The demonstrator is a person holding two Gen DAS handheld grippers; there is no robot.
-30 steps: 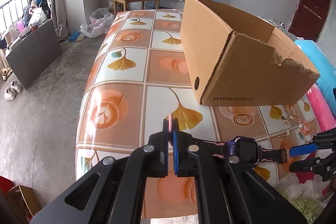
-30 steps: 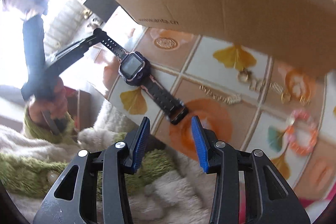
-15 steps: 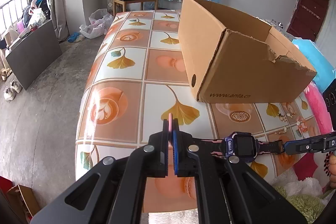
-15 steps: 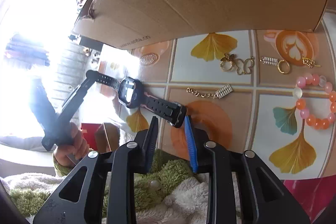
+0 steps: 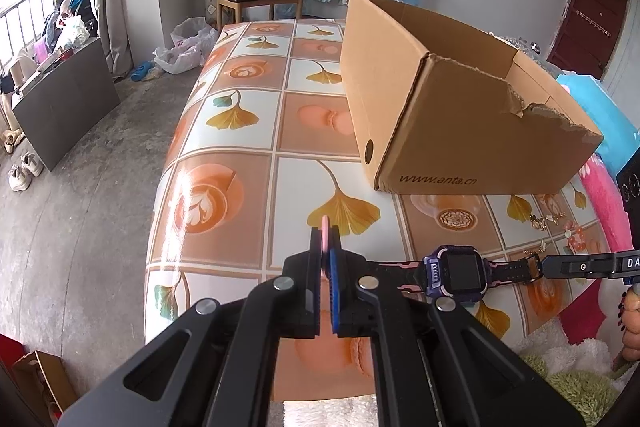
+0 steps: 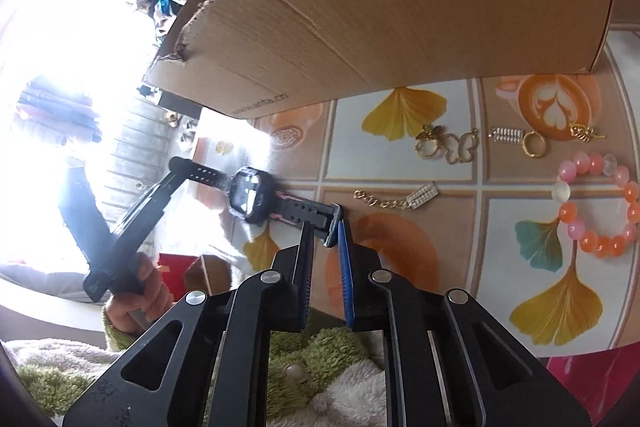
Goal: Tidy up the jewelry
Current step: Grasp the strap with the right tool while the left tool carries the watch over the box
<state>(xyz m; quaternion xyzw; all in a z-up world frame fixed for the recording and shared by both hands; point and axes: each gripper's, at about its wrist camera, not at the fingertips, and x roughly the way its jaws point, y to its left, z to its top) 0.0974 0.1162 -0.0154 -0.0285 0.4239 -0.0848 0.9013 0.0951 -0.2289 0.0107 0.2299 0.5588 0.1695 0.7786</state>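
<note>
Stretching watch (image 5: 456,269) between both hand-held grippers, beside table edge (image 5: 156,227), box (image 5: 460,131) behind.

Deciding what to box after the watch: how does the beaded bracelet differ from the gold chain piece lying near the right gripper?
The beaded bracelet is a closed ring of round pink, orange and clear beads; the gold chain is a thin open strand of metal links with a small rectangular charm at one end. The bracelet is bulkier, the chain lies nearly flat. The chain lies close to the right gripper, the bracelet farther to that view's right. Both rest loose on the tablecloth outside the cardboard box.
</note>
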